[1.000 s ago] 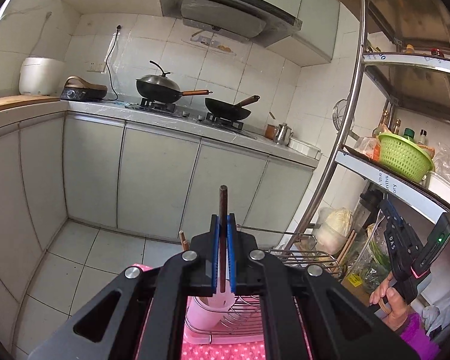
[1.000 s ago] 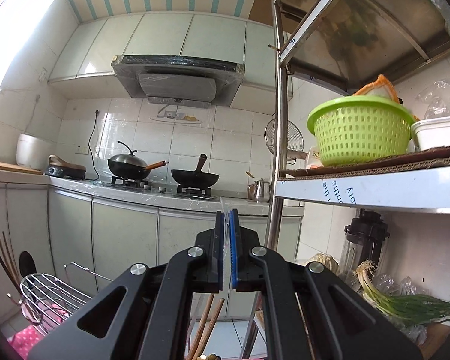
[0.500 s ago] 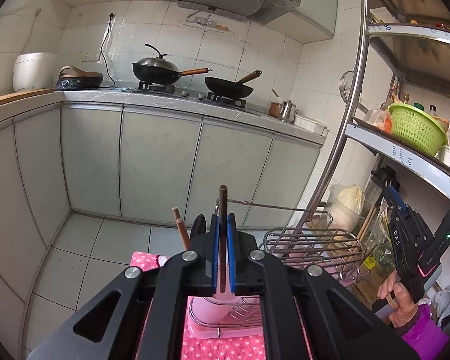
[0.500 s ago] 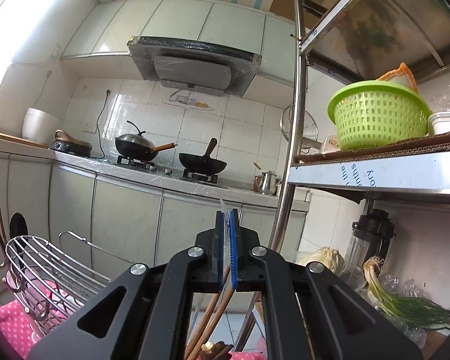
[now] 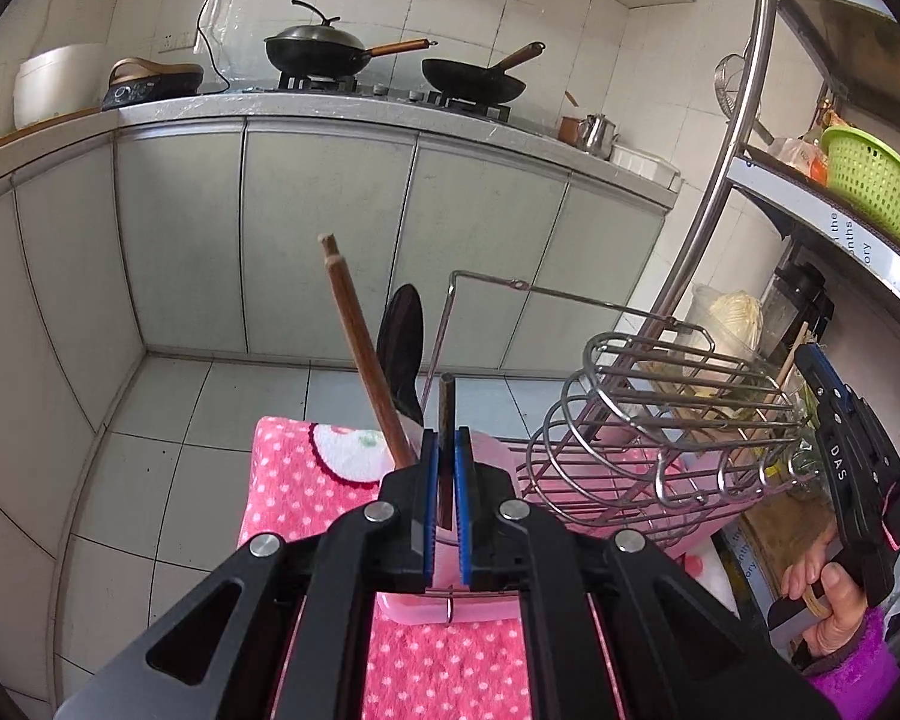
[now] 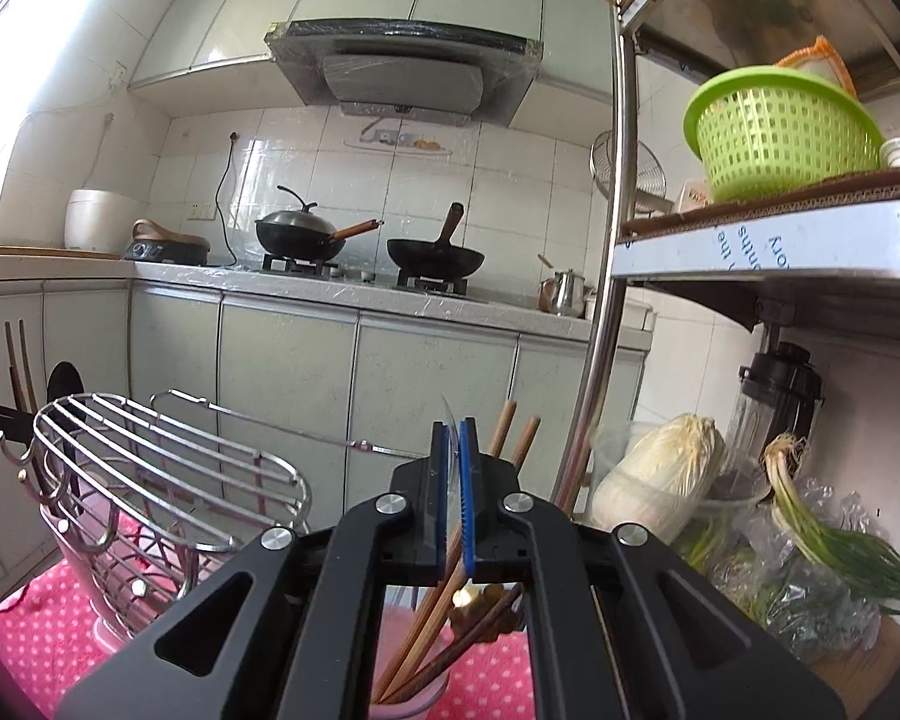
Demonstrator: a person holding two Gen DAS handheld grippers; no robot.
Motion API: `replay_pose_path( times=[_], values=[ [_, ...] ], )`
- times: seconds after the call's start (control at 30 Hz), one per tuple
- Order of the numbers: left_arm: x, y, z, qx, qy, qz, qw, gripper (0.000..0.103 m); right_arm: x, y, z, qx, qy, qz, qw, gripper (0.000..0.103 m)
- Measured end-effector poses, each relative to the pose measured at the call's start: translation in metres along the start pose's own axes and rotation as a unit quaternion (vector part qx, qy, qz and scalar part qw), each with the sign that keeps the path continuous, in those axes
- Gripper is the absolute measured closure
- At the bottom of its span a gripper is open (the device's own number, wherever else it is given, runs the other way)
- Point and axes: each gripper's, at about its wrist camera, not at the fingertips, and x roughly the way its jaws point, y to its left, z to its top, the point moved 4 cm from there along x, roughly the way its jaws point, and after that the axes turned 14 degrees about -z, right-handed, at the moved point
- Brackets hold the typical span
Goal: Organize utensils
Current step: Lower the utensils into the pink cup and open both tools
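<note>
Left gripper (image 5: 445, 483) pinches a dark chopstick (image 5: 446, 420) upright above the pink utensil cup (image 5: 492, 450), where a brown chopstick (image 5: 363, 348) leans. Right gripper (image 6: 453, 480) is pressed onto a thin clear sliver, above a cup of chopsticks (image 6: 513, 429). Wire dish rack (image 5: 660, 414) stands right of the pink cup; stove counter (image 5: 390, 108) beyond.

Two grippers show: the left gripper (image 5: 444, 483) and the right gripper (image 6: 455, 489). One dark stick (image 5: 446, 420) sits between the left one's pads. One brown chopstick (image 5: 363, 348) and one black spoon (image 5: 402, 348) rise just behind it. One wire rack (image 5: 660, 420) stands on one pink dotted cloth (image 5: 306, 480). One pink cup (image 6: 414, 699) holds at least four chopsticks (image 6: 426, 618); the exact count is unclear. Two woks (image 6: 306, 234) sit on the stove, with one kettle (image 6: 567, 291), one rice cooker (image 6: 99, 222), one green basket (image 6: 774, 126) and one cabbage (image 6: 660, 474).
</note>
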Motion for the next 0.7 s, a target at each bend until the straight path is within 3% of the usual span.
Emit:
replay_pose_path(
  times=[0.27,0.33,0.37,0.4,0.7],
  values=[
    [0.003,0.012,-0.006,-0.03,0.009,0.002,0.9995,0.094,-0.003,0.004,-0.014,0.003,0.029,0.012,1.0,0.095],
    [-0.001,0.012,-0.005,-0.031,0.006,0.002,0.9995,0.086,-0.004,0.004,-0.013,0.003,0.031,0.017,0.999,0.075],
    [-0.003,0.012,-0.005,-0.032,0.003,0.003,0.9995,0.077,-0.006,0.004,-0.012,0.005,0.03,0.019,0.999,0.06],
    [-0.006,0.012,-0.004,-0.033,-0.001,0.002,0.9995,0.072,-0.008,0.003,-0.01,0.007,0.028,0.02,0.999,0.056],
    [-0.035,0.006,0.002,-0.034,-0.036,0.004,0.9988,0.062,-0.024,-0.012,0.015,0.036,0.046,0.049,0.997,0.055]
  ],
)
